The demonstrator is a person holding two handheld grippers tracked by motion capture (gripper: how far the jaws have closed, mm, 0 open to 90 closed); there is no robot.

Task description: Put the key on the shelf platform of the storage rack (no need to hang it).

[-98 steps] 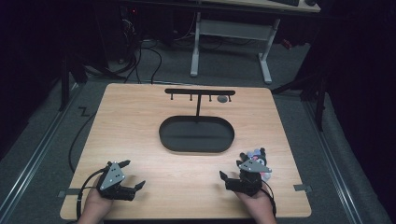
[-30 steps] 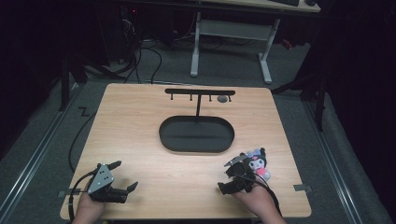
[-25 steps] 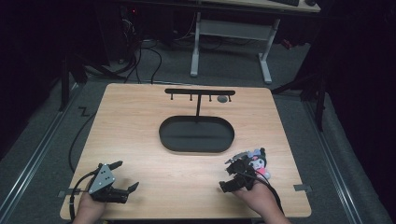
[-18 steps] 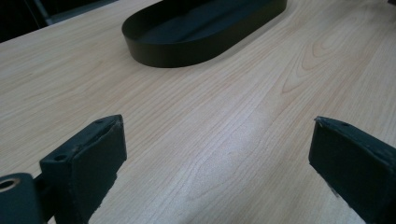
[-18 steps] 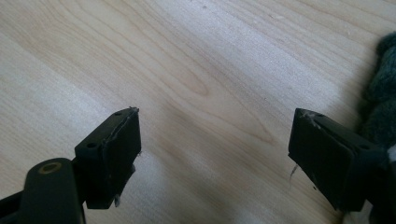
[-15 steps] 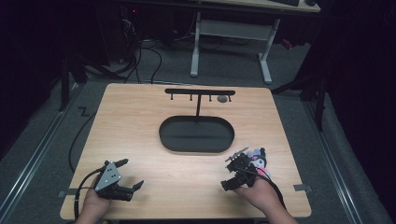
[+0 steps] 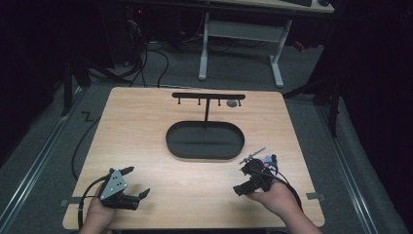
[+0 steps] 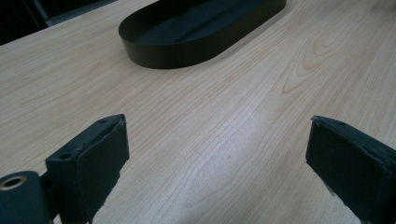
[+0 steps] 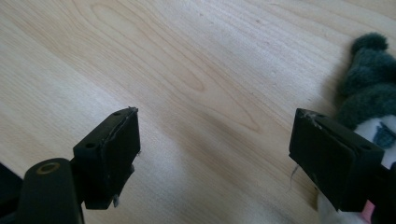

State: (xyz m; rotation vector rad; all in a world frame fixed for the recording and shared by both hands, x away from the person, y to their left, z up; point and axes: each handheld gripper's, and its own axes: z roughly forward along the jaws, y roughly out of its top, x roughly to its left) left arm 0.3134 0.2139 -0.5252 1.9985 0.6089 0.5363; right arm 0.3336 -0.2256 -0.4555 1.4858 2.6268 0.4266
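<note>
A: Item: plush toy (image 9: 373, 88), dark ears, white face, with a keychain. Location: on the worktop (image 7: 146, 126), just right of the right gripper (image 7: 246, 181), well to the near right of the black oval tray (image 7: 204, 140). State of that gripper?

B: Jaws spread wide, nothing between them; the toy lies beside the outer jaw, touching or nearly so. Left gripper (image 7: 136, 183): also wide open, empty, resting low at the near left of the tray.

A: Handling note for the pickup?

B: Likely best to swing the right gripper toward the toy so the soft body sits squarely between the jaws, then close on the body, not the chain. Plush compresses, so a deep bite seems safer.

A: Change against the frame half a second ago?

B: The right gripper sits slightly nearer the person; the left gripper is barely shifted. The toy is unmoved beside the tray's near right.
</note>
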